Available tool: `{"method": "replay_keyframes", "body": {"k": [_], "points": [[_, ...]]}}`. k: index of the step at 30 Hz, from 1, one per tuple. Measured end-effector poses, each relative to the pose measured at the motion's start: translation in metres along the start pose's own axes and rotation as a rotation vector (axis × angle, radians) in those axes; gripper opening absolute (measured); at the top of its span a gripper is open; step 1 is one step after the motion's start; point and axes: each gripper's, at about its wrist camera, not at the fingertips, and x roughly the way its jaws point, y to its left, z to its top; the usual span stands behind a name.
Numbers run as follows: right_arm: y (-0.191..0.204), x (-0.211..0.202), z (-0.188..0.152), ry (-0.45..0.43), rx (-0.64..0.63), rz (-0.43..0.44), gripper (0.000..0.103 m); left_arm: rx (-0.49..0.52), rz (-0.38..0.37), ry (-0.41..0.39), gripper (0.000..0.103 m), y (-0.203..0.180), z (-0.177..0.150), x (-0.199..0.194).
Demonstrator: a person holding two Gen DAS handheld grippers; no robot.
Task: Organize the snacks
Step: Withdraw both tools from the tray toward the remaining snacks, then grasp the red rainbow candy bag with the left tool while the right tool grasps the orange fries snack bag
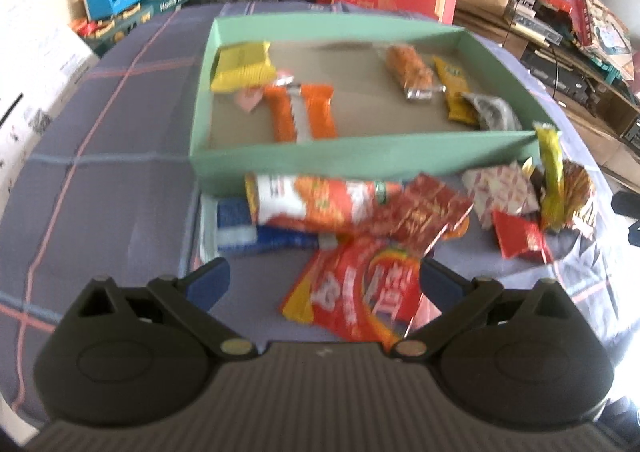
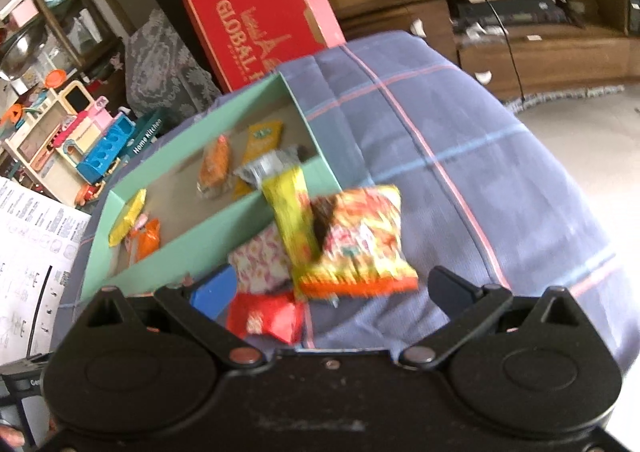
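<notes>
Spread wide on both grippers, fingers (image 1: pixel 208 280) empty: left gripper (image 1: pixel 324 280) low over a red packet (image 1: pixel 360 300), right gripper (image 2: pixel 332 292) above a small red packet (image 2: pixel 266 316) beside a yellow-orange bag (image 2: pixel 360 248). Mid-sort, seemingly: several snacks already in the green box (image 1: pixel 320 159), more loose on the checked cloth (image 1: pixel 100 171) just in front. Next, probably, close on one loose packet and lift over the near wall.

Each hand-held gripper (image 1: pixel 322 280) (image 2: pixel 328 294) has black linkages, metal pivot pins and blue fingertips (image 1: pixel 210 280).
</notes>
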Motion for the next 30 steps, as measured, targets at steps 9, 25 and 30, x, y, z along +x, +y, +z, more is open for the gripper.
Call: {"method": "replay_keyframes", "body": {"k": [9,25,30], "points": [[-0.009,-0.003,-0.015,0.022,0.032,-0.021,0.103,0.014,-0.009,0.024,0.103,-0.007,-0.004,0.013],[-0.007,0.006,-0.014,0.048,0.031,-0.032,0.103,-0.002,-0.02,0.046,0.103,-0.004,-0.004,0.022],[-0.008,0.01,-0.011,0.048,0.035,-0.039,0.103,-0.006,-0.027,0.046,0.103,-0.002,-0.004,0.028]]}}
